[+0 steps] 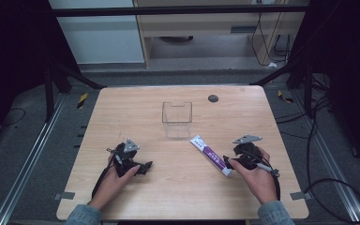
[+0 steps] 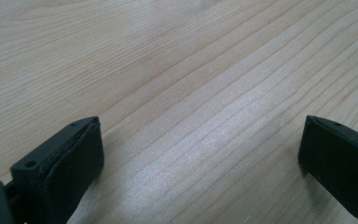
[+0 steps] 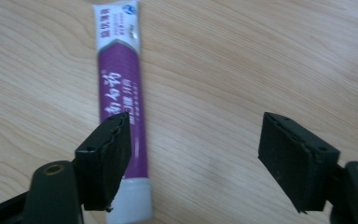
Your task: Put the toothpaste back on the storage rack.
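Nothing done yet, I'd say: tube (image 1: 211,155) flat on table (image 1: 122,108), box (image 1: 177,119) empty, both grippers' jaws wide w/ nothing held.

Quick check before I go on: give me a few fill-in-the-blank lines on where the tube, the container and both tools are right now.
1. The purple and white toothpaste tube lies flat on the wooden table, near the ____ tool.
2. The clear square plastic container stands upright and is ____ inside.
3. In the right gripper view, the tube lies outside the gap, partly under one ____.
4. The left tool is ____, over bare wood.

Missing words: right; empty; jaw; open
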A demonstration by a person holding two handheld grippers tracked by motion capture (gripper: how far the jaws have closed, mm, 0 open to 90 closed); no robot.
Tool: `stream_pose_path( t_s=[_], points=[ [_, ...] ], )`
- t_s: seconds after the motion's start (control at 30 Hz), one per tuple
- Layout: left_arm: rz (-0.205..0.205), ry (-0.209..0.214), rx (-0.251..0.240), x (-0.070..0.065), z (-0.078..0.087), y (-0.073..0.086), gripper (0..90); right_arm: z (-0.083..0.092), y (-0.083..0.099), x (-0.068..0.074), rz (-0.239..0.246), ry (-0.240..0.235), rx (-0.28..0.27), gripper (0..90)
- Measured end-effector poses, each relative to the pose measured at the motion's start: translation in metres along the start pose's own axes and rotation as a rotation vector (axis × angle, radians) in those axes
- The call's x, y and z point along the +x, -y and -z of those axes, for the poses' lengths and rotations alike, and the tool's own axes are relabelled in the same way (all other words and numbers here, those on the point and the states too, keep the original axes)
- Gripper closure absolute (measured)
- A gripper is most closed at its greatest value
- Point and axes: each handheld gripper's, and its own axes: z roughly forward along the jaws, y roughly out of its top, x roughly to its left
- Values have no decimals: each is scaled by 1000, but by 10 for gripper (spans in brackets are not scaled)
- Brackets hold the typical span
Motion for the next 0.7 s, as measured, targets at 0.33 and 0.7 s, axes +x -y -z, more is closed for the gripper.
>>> stream_pose_path(
  t_s=[0.33, 0.7],
  points=[
    [1, 0, 0, 0, 0, 0, 0, -15, -26, 16, 62, -68, 90, 307],
    [2, 0, 0, 0, 0, 0, 0, -29, -46, 30, 117, -112, 148, 331]
  ],
)
